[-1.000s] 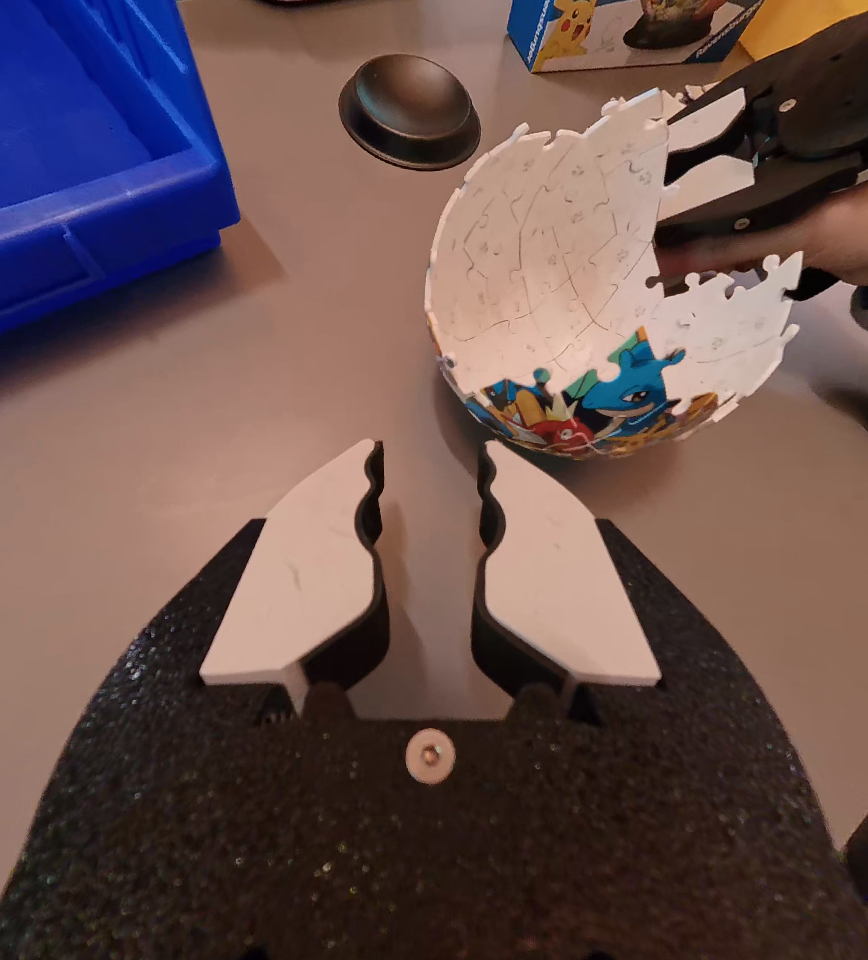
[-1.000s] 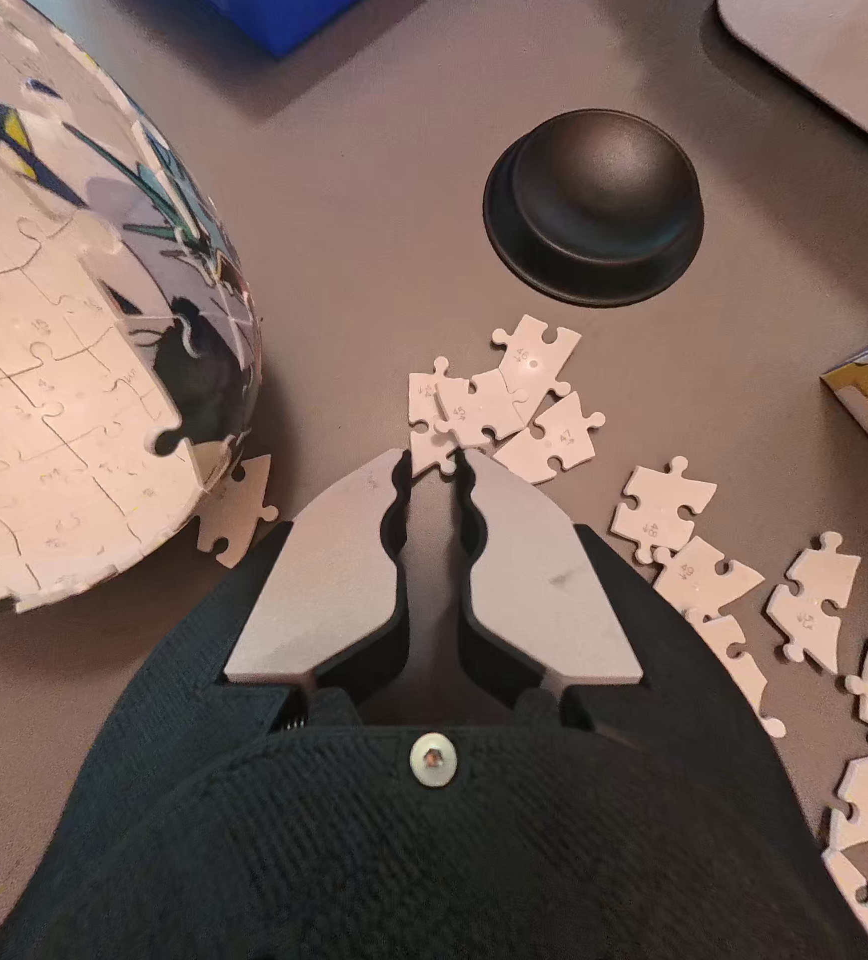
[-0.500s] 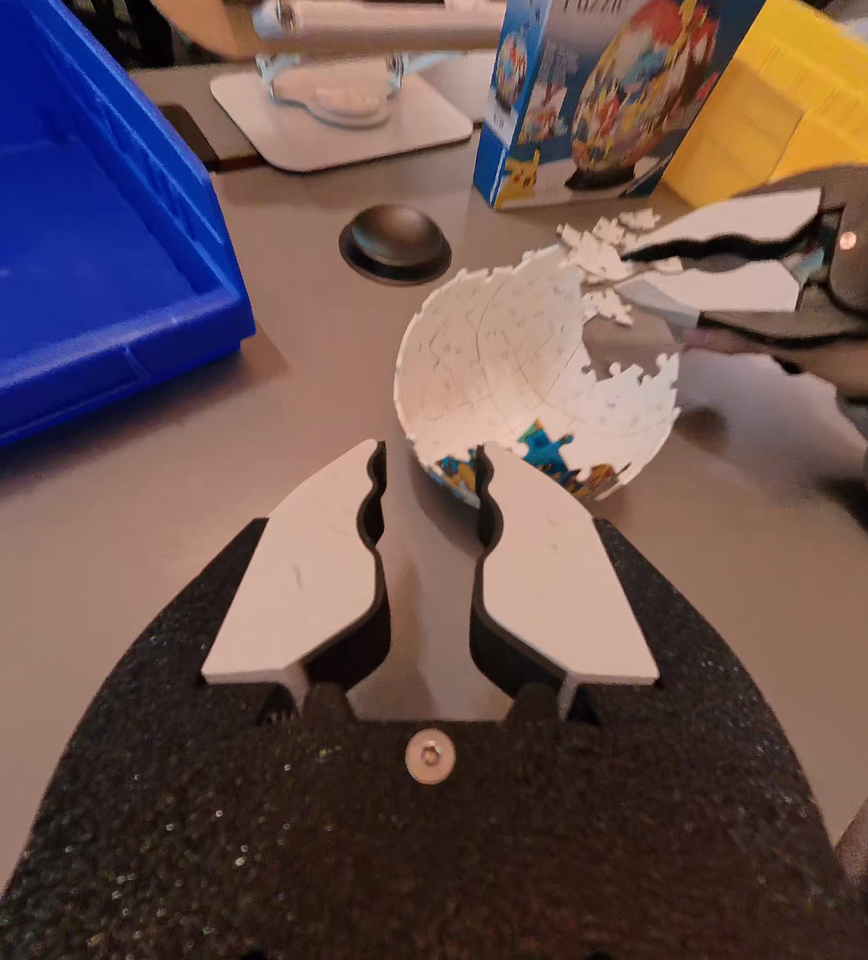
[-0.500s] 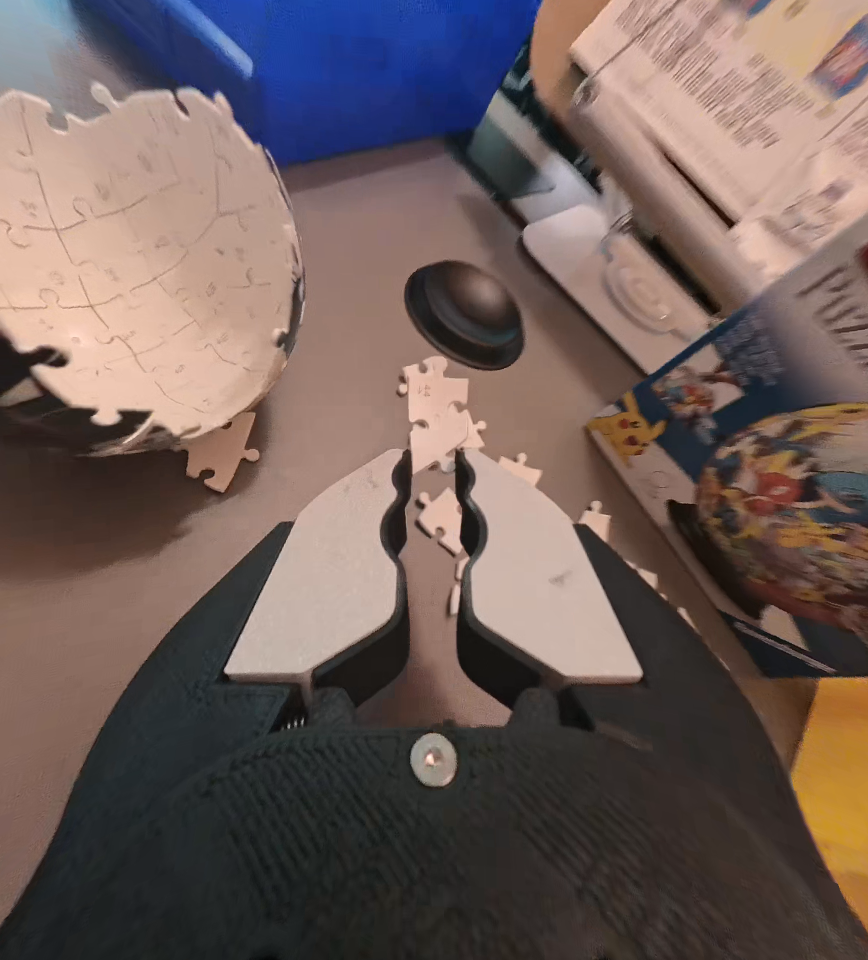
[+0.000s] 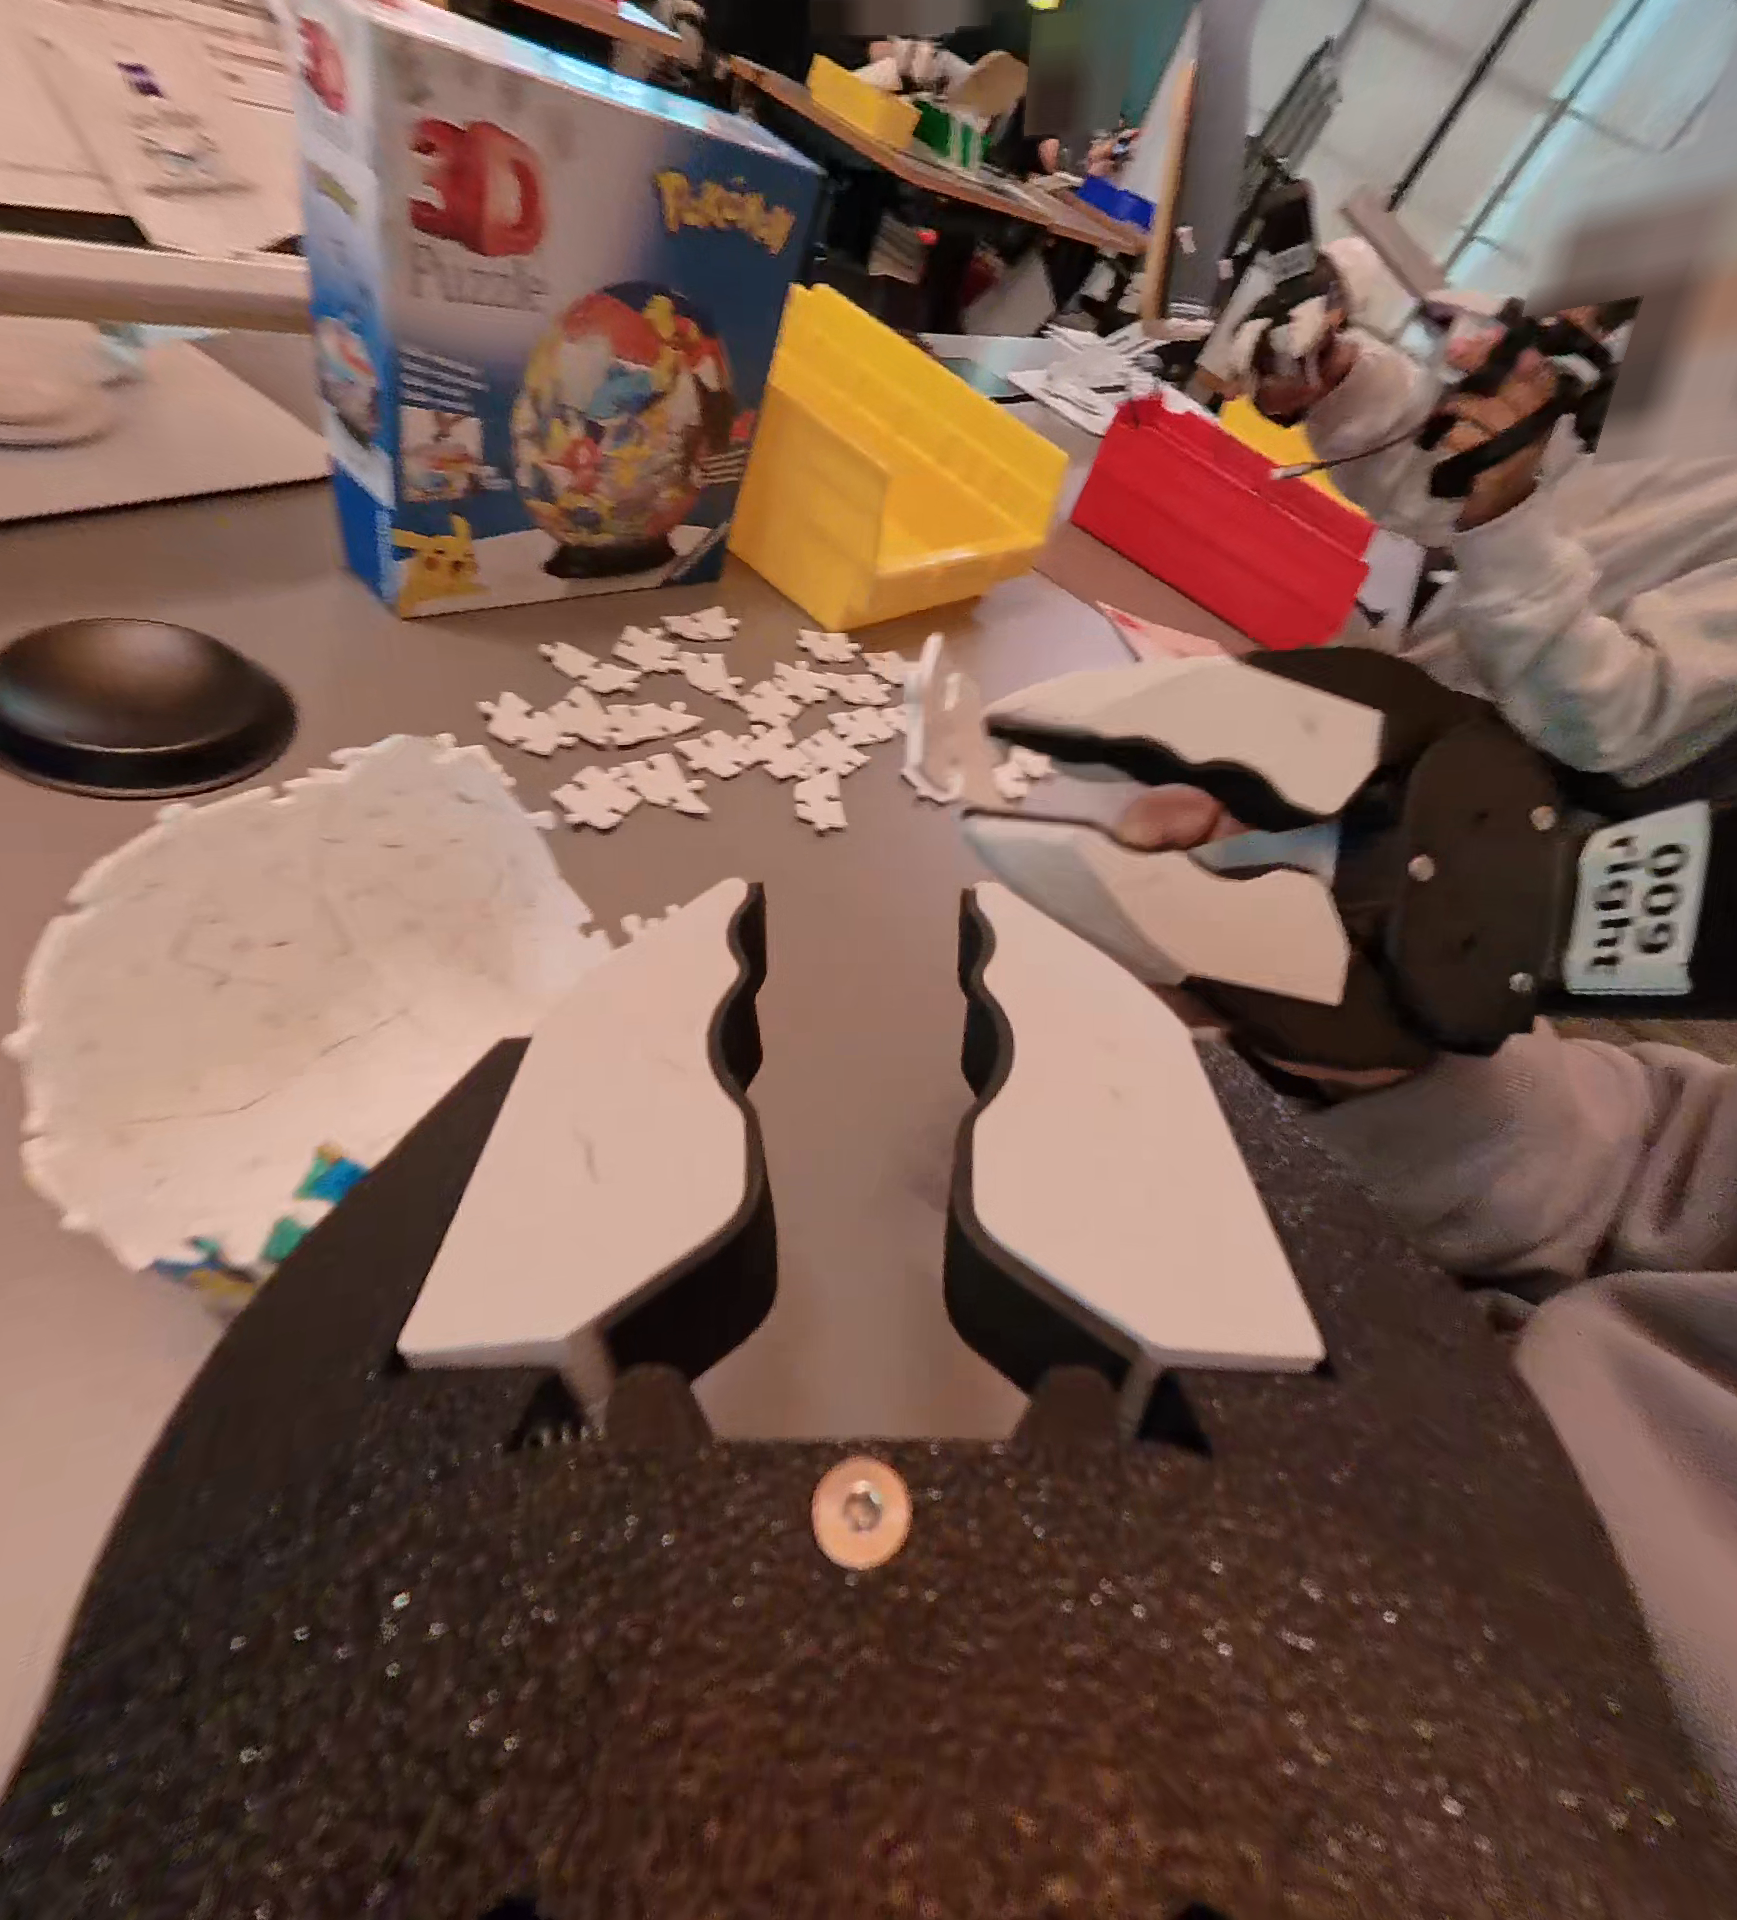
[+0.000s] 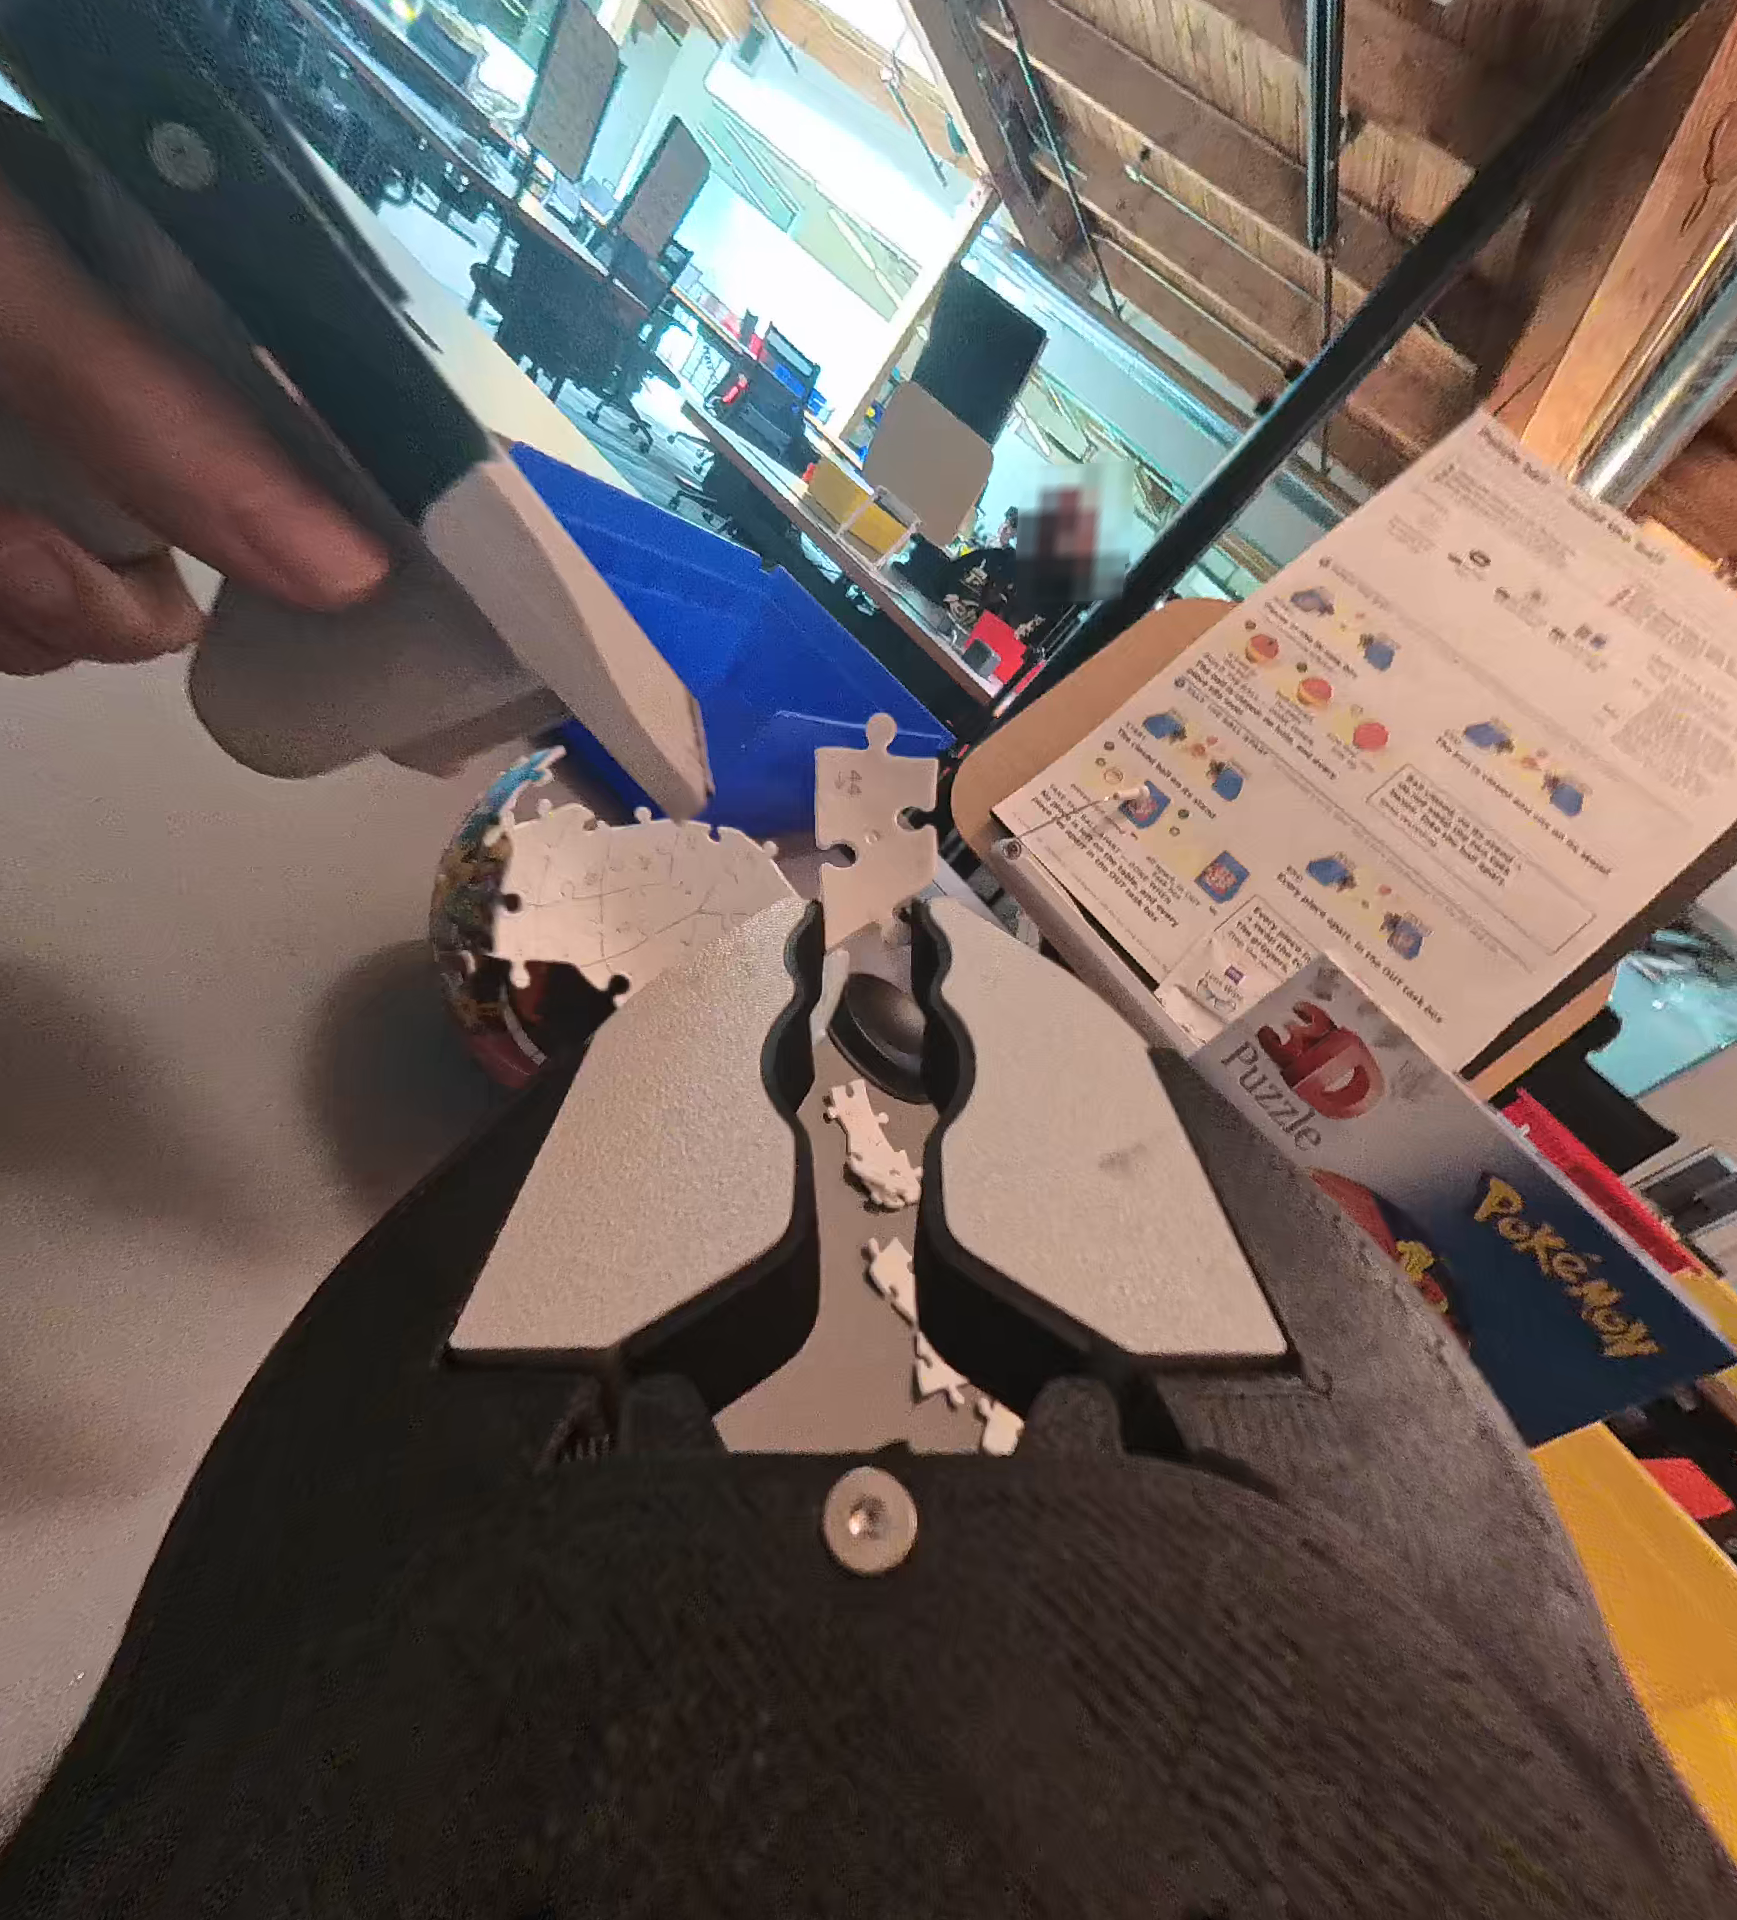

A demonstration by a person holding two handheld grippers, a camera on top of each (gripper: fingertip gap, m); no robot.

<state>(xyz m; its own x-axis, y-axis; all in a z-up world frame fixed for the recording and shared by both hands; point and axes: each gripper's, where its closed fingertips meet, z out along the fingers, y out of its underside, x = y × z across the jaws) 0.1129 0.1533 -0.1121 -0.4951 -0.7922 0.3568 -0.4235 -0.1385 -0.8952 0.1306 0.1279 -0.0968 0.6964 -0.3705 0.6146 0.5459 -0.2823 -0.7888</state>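
Observation:
My right gripper (image 6: 869,920) is shut on a white puzzle piece (image 6: 876,821) and holds it upright above the table; it also shows in the left wrist view (image 5: 983,764) with the piece (image 5: 937,727) at its tips. My left gripper (image 5: 859,904) is open and empty, raised over the grey table. The half-built puzzle ball shell (image 5: 292,987), white inside and coloured outside, lies on the table to its left, and shows in the right wrist view (image 6: 594,914). A heap of loose white pieces (image 5: 718,717) lies beyond.
A black round stand (image 5: 126,707) sits at the left. The puzzle box (image 5: 552,405), a yellow bin (image 5: 895,488) and a red bin (image 5: 1217,520) stand at the back. A blue bin (image 6: 729,665) and a printed sheet (image 6: 1415,727) are behind the shell. One gripper's finger ends stand about 4 cm off the other's.
My right gripper lifted a white puzzle piece off the heap and tilted upward. My left gripper pulled back from the shell, rose and turned right, still open.

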